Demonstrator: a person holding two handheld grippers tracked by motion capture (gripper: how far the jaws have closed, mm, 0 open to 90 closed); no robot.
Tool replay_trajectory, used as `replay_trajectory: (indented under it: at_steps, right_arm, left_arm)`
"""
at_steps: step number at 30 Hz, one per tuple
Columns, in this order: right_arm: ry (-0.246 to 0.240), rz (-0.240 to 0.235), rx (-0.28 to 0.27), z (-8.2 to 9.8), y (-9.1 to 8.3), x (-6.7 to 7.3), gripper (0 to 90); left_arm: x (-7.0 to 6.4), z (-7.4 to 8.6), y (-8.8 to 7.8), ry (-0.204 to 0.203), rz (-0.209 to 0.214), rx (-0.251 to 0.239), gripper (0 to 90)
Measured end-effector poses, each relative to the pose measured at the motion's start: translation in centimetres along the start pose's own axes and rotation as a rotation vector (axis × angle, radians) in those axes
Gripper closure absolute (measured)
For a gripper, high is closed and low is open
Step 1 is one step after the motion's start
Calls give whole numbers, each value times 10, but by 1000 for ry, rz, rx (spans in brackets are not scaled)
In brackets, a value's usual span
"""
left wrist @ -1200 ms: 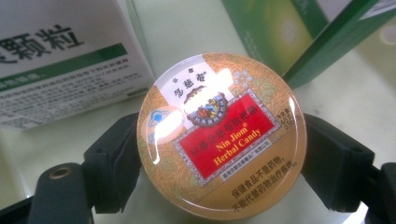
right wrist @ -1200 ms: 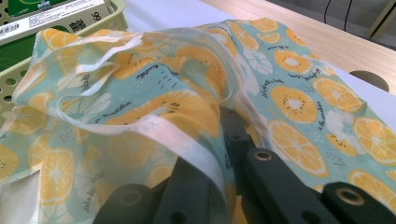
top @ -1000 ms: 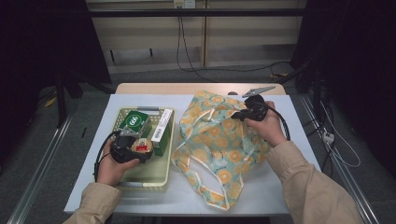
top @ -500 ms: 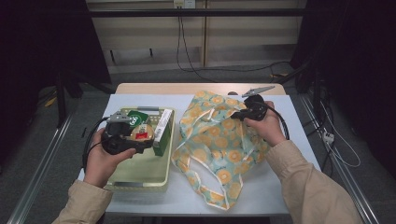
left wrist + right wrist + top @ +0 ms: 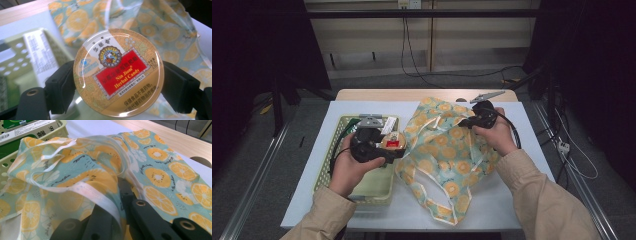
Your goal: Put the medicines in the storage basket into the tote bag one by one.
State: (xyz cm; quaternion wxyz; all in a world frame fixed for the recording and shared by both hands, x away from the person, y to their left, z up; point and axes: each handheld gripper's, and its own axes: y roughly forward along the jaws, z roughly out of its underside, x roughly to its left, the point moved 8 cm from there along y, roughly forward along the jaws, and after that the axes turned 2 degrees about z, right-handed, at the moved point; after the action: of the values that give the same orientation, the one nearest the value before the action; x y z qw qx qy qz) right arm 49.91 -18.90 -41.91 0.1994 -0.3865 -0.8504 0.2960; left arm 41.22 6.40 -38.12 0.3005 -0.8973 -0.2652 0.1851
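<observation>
A round gold and red herbal candy tin (image 5: pixel 118 72) sits lid-up between the jaws of my left gripper (image 5: pixel 120 83), pressed from both sides. From above, the tin (image 5: pixel 393 141) and left gripper (image 5: pixel 387 147) hang over the right edge of the pale green basket (image 5: pixel 329 170), beside the orange-print cloth bag (image 5: pixel 447 155). My right gripper (image 5: pixel 471 120) is shut on the bag's upper rim. Seen from that gripper (image 5: pixel 120 195), the jaws pinch the white-trimmed edge and hold the bag (image 5: pixel 155 177) mouth raised.
The basket (image 5: pixel 10 162) holds a green box (image 5: pixel 354 132) and a white labelled box (image 5: pixel 22 128). A grey metal piece (image 5: pixel 486 95) lies at the table's far right. The white table surface (image 5: pixel 522 125) gives way to a wooden strip behind. Cables run across the floor beyond.
My left gripper has risen out of the basket with the tin and moved right toward the bag. The right gripper and the bag rim have stayed put.
</observation>
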Motion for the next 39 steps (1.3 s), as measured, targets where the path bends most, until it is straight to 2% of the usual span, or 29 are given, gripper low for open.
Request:
replay_trajectory:
  at_steps: [5,10,16,20,22,24,29,31,33,39]
  right_arm:
    - [-3,1,-6,-3,0,2,897]
    - [1,-2,-7,-3,1,2,897]
    - [6,-1,-12,-4,-1,1,896]
    - [9,-4,-17,-4,-1,0,896]
    - [8,-6,-19,-5,-2,0,896]
    - [12,-6,-18,-5,-3,0,897]
    - [18,-18,-28,-7,-7,1,896]
    - [15,-24,-30,-8,-8,2,896]
    - [10,-27,-28,-8,-9,3,896]
    - [15,-33,-25,-7,-9,2,896]
  left_arm:
    - [-21,-13,22,29,46,-3,204]
    - [-40,-23,48,60,109,5,204]
    - [-53,-29,80,84,144,40,205]
    - [-56,-30,99,79,133,58,204]
    - [-56,-30,107,71,141,62,204]
    - [-53,-31,116,75,133,61,204]
    - [-41,-34,130,50,108,54,204]
    - [-33,-35,132,54,77,55,204]
    - [-26,-37,132,41,54,39,204]
    - [-11,-40,126,38,21,28,204]
